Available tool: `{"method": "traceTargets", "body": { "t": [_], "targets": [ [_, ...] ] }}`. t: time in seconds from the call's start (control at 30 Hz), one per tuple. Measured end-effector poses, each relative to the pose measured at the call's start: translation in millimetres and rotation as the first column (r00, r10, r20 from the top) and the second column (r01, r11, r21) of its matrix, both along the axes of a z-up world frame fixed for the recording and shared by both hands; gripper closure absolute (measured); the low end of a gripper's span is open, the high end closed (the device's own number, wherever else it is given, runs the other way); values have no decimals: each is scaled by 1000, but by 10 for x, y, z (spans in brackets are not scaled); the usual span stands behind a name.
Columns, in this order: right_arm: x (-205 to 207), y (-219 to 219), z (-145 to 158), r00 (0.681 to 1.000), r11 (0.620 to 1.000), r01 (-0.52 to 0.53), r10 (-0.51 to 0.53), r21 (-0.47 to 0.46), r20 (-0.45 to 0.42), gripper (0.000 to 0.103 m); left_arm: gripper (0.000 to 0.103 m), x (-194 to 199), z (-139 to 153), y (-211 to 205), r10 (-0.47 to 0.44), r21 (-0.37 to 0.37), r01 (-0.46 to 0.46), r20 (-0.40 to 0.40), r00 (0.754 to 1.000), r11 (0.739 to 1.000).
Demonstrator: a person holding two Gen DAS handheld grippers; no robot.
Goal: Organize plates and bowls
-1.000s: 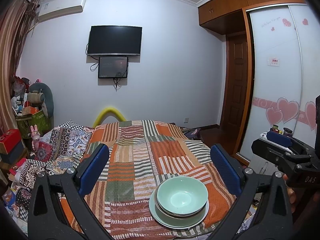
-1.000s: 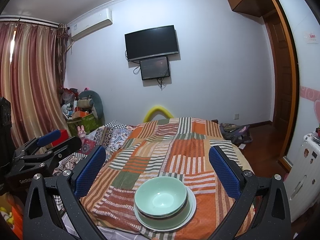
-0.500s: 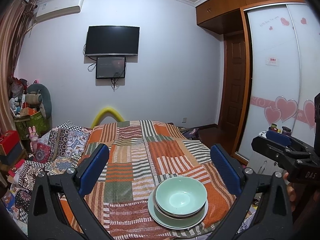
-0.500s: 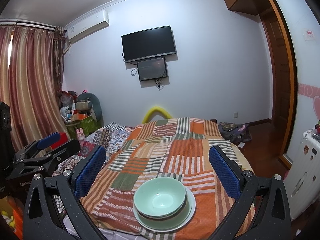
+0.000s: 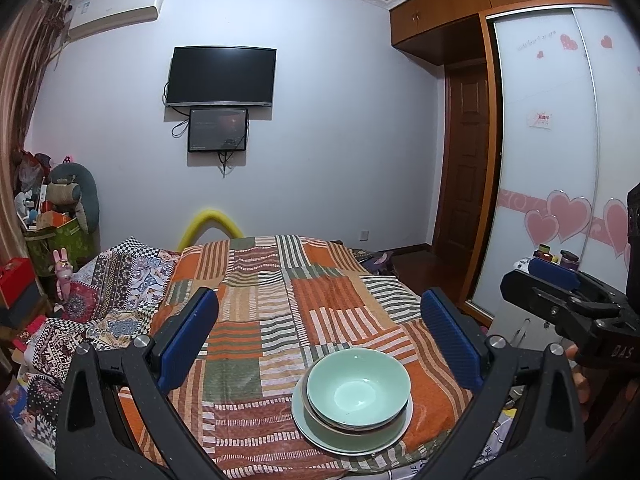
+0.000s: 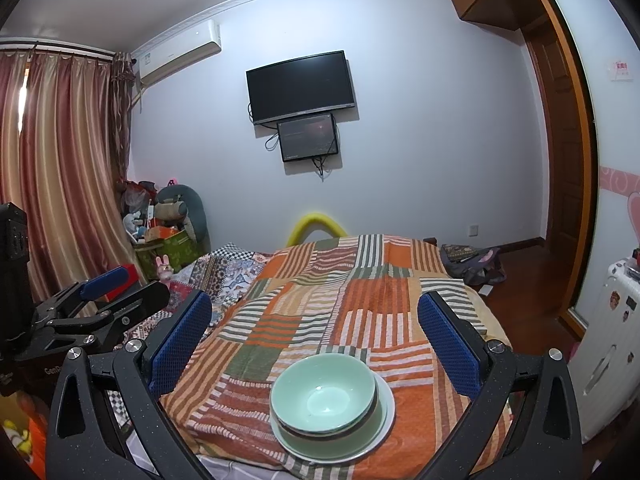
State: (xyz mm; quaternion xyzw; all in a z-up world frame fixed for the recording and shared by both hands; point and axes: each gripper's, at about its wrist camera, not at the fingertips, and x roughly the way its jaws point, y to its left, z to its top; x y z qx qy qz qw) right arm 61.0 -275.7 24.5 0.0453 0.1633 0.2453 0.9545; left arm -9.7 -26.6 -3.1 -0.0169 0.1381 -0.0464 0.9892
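Observation:
A pale green bowl (image 5: 358, 394) sits nested in another bowl on a pale green plate (image 5: 320, 434), near the front edge of a striped patchwork bedspread (image 5: 280, 312). The same bowl (image 6: 324, 394) and plate (image 6: 382, 420) show in the right wrist view. My left gripper (image 5: 320, 336) hovers above and behind the stack, open, with nothing between its blue pads (image 5: 188, 340). My right gripper (image 6: 314, 336) is also open and empty over the stack. Each gripper appears at the edge of the other's view.
A second patterned quilt (image 5: 108, 300) lies bunched on the bed's left. Boxes and soft toys (image 5: 52, 216) crowd the left corner. A sliding wardrobe (image 5: 560, 160) and wooden door (image 5: 468, 160) stand right. A white suitcase (image 6: 608, 344) stands right of the bed.
Both views have tilted slightly upward, so the stack sits a little lower in frame. Both grippers stay open and empty.

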Motion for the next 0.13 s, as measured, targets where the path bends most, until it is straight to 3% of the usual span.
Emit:
{"method": "traceTargets", "body": {
  "t": [0.13],
  "targets": [
    [5,7,-5,1000,1000,-4,4,-2,-4,0,0,-1,-4,2,-3,-6,3,-1,1000,1000]
  ]
}}
